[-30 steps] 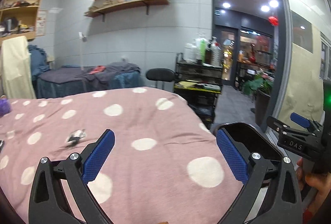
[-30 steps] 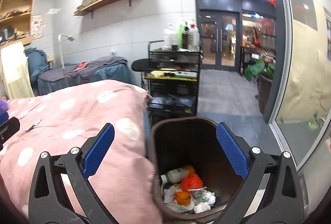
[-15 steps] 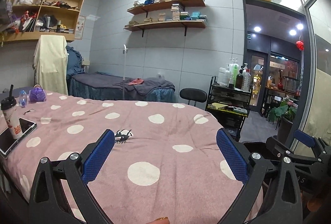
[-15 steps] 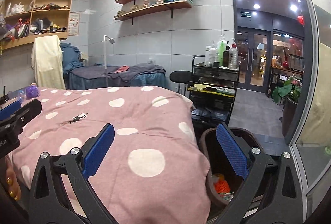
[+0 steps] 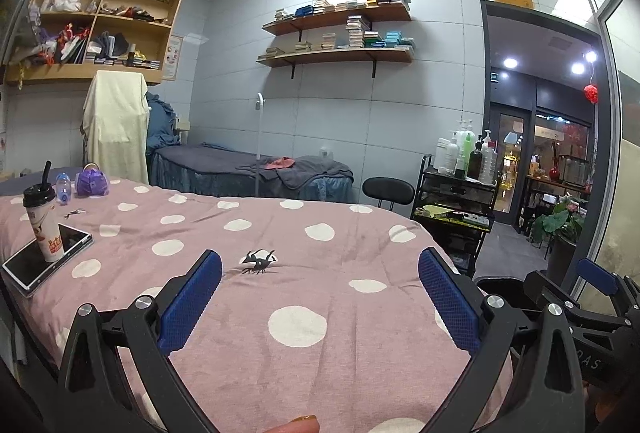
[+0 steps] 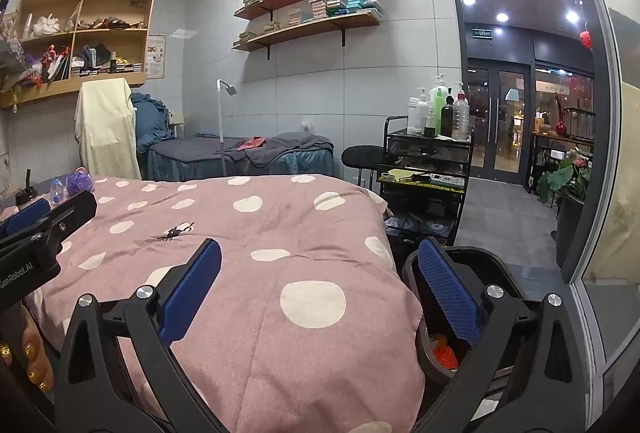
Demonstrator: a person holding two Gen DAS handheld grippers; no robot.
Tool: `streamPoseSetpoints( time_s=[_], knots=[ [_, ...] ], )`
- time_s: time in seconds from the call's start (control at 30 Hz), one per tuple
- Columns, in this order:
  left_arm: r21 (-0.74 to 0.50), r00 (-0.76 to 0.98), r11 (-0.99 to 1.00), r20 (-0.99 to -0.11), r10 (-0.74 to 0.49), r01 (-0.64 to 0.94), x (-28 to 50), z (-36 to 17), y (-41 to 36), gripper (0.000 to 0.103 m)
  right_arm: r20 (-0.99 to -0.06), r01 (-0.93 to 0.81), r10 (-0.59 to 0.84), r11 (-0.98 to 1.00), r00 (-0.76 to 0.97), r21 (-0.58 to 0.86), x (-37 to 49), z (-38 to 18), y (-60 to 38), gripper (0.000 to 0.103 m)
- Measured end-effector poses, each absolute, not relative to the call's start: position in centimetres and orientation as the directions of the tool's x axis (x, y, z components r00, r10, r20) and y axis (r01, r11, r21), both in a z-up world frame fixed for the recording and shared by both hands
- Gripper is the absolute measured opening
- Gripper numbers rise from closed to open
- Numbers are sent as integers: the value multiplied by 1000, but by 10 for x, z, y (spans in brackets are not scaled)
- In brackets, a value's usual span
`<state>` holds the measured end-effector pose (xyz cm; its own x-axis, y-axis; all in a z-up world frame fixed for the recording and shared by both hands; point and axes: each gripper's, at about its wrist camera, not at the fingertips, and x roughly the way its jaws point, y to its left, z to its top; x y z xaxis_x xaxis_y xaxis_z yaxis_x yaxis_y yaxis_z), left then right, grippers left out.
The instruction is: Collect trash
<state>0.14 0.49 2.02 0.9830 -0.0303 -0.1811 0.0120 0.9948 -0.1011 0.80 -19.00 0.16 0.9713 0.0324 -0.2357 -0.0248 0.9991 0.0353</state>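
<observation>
A small dark crumpled scrap (image 5: 259,260) lies on the pink polka-dot bed cover (image 5: 320,353), ahead of my left gripper (image 5: 320,297), which is open and empty above the cover. The scrap also shows in the right wrist view (image 6: 175,231). My right gripper (image 6: 320,293) is open and empty over the bed's right edge. A dark trash bin (image 6: 500,265) with orange and other trash inside stands on the floor beside the bed, under the right finger. A lidded drink cup (image 5: 42,223) stands on a tablet (image 5: 44,257) at the far left.
A small bottle (image 5: 63,188) and a purple pouch (image 5: 92,183) lie at the bed's far left. A black trolley with bottles (image 6: 430,161) and a black stool (image 6: 362,157) stand beyond the bed. A second bed (image 5: 256,173) is by the wall.
Both grippers have tilted up and swung left, away from the bin. The bed and room now fill both views, and the bin has slid to the lower right. Both stay open.
</observation>
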Motion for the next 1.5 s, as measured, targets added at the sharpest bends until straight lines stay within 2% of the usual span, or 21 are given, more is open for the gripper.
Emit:
streamPoseSetpoints(
  time_s=[1.5],
  knots=[
    [-110, 977, 994, -212, -19, -4, -3, 19, 2, 97, -240, -22, 45, 995, 970, 96, 10, 0, -205, 97]
  ],
)
